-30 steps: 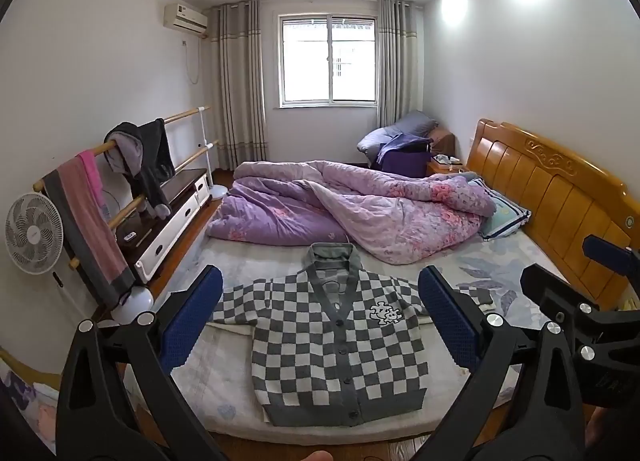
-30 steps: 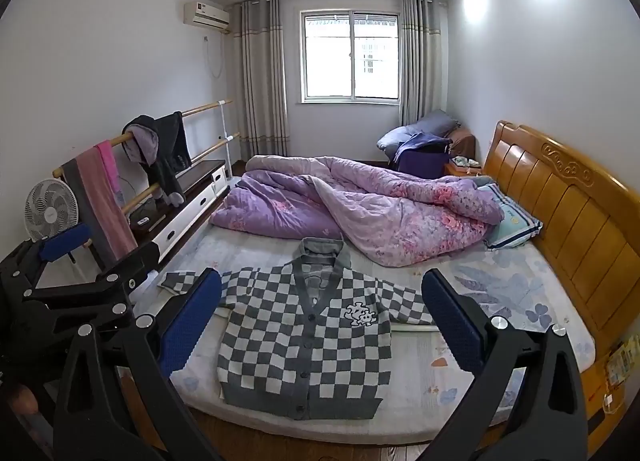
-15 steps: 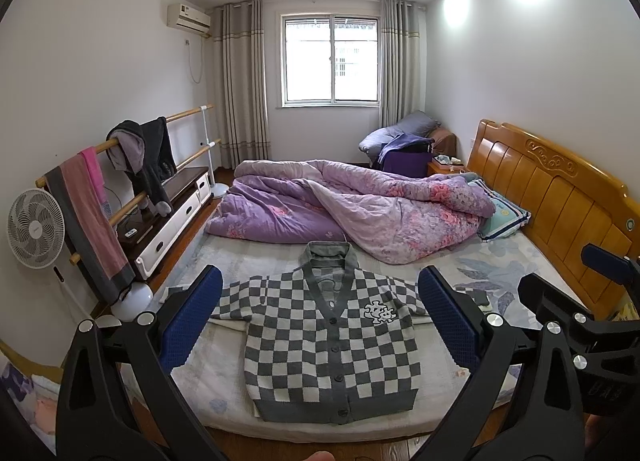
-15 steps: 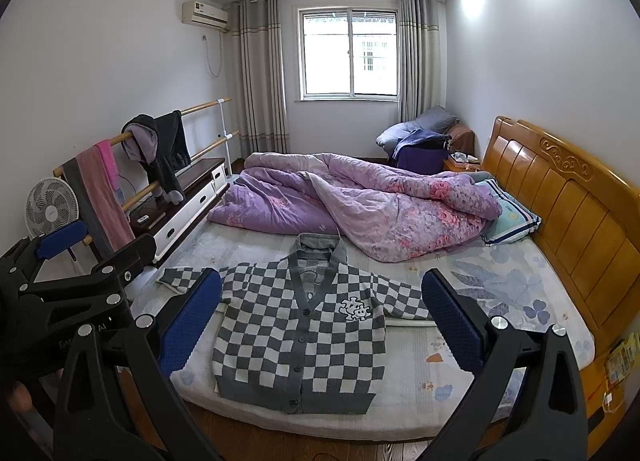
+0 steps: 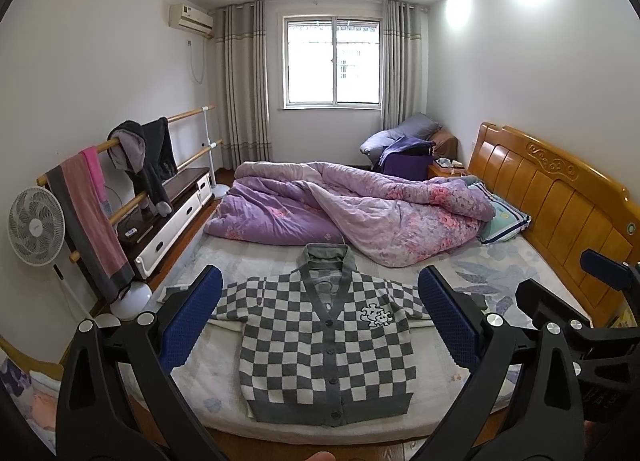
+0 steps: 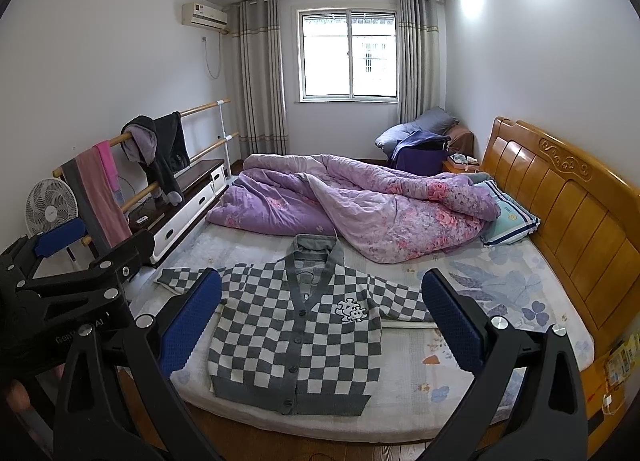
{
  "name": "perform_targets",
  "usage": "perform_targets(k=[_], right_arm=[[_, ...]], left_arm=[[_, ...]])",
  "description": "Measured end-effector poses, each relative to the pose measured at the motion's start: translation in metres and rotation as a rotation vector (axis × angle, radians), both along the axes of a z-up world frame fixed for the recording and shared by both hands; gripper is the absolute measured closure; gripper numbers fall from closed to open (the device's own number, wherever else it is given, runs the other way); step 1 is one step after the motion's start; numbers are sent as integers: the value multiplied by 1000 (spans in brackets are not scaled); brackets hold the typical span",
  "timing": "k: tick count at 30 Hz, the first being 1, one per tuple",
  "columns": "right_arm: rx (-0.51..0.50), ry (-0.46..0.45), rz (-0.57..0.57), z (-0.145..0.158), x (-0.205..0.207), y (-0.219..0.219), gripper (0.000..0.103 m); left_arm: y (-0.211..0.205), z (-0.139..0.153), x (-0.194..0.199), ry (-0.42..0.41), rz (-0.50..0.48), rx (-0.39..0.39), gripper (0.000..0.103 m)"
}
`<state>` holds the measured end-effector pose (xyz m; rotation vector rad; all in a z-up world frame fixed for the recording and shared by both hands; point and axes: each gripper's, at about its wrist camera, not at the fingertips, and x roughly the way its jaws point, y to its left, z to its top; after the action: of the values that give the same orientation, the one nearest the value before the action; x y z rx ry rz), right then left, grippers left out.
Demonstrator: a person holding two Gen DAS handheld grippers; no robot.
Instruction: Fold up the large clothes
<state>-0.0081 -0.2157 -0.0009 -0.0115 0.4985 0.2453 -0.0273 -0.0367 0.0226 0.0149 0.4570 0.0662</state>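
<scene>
A grey-and-white checkered cardigan (image 5: pixel 326 349) lies flat and buttoned on the near part of the bed (image 5: pixel 208 377), sleeves spread sideways; it also shows in the right wrist view (image 6: pixel 298 335). My left gripper (image 5: pixel 320 317) is open and empty, held well back from the bed's near edge. My right gripper (image 6: pixel 322 319) is also open and empty, held back at about the same distance. The left gripper's body shows at the left of the right wrist view (image 6: pixel 60 285).
A crumpled purple quilt (image 5: pixel 348 211) covers the far half of the bed. A wooden headboard (image 5: pixel 560 197) stands on the right. On the left are a clothes rail with hanging garments (image 5: pixel 120 177), a fan (image 5: pixel 36 227) and a low cabinet (image 5: pixel 172 213).
Both grippers have pulled back and risen a little, so the cardigan and bed appear smaller and lower in both views. Both stay open.
</scene>
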Motion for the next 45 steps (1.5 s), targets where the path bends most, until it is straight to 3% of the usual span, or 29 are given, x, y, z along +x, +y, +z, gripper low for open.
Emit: perform_targets(k=[18,45], right_arm=[[24,-10,-36,0,17,16,6],[8,18,-40,-11,44,28,6]], left_arm=[[18,3,26,7,-20,-1,5],[38,-16,54,27,-23,-13,5]])
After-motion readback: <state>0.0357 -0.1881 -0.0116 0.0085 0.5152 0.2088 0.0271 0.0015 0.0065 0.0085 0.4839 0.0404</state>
